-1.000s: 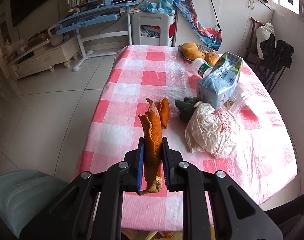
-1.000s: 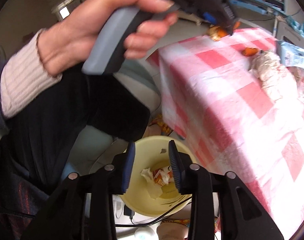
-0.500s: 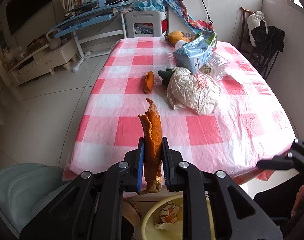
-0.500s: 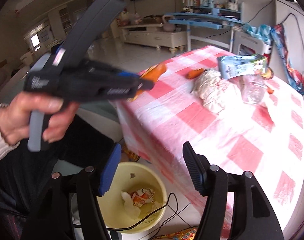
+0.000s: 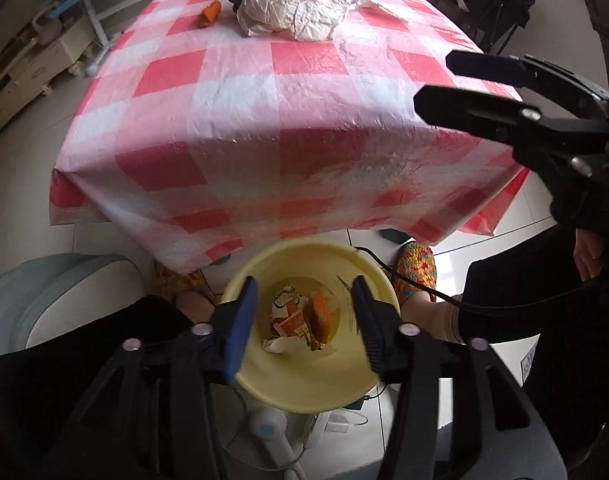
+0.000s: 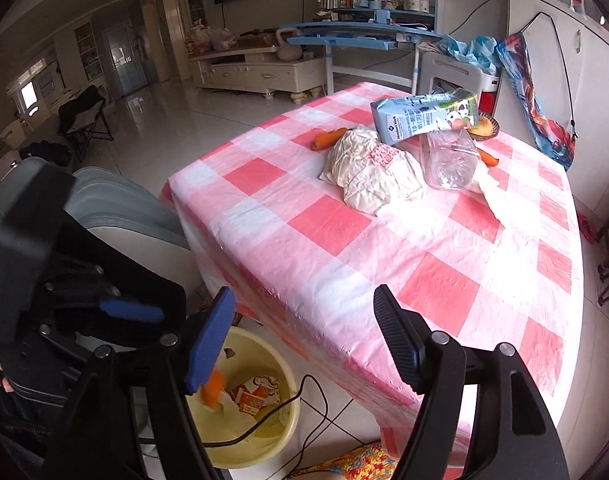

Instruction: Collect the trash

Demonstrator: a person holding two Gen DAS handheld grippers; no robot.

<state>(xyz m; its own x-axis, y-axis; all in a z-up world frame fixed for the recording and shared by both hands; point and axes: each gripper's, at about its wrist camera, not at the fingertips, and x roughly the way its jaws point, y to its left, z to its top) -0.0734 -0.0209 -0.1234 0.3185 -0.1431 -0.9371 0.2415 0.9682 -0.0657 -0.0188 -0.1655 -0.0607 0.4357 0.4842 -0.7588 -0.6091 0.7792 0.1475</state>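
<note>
Left gripper [image 5: 304, 320], black with blue pads, points steeply down over the round pale-yellow plastic bin [image 5: 264, 388] on the floor, its jaws opening with nothing pinched between them. Inside the bin lies an orange strip of peel [image 5: 319, 312] beside a torn orange-and-white carton [image 5: 289, 320]. Beyond the bin, the table under a red-and-white checked cloth [image 5: 264, 92] carries, at its far end, a crumpled white paper bag [image 5: 288, 12] and a small orange peel piece [image 5: 209, 15] to its left. The right gripper [image 5: 436, 82] reaches in from the right over the table's near corner.

From the right wrist, that gripper [image 6: 304, 336] hangs at the table's near edge, jaws opening, nothing between them. The bin sits lower left. Far along the cloth, a blue-grey milk carton [image 6: 420, 118] leans on a clear plastic bottle [image 6: 450, 162] just right of the paper bag.
</note>
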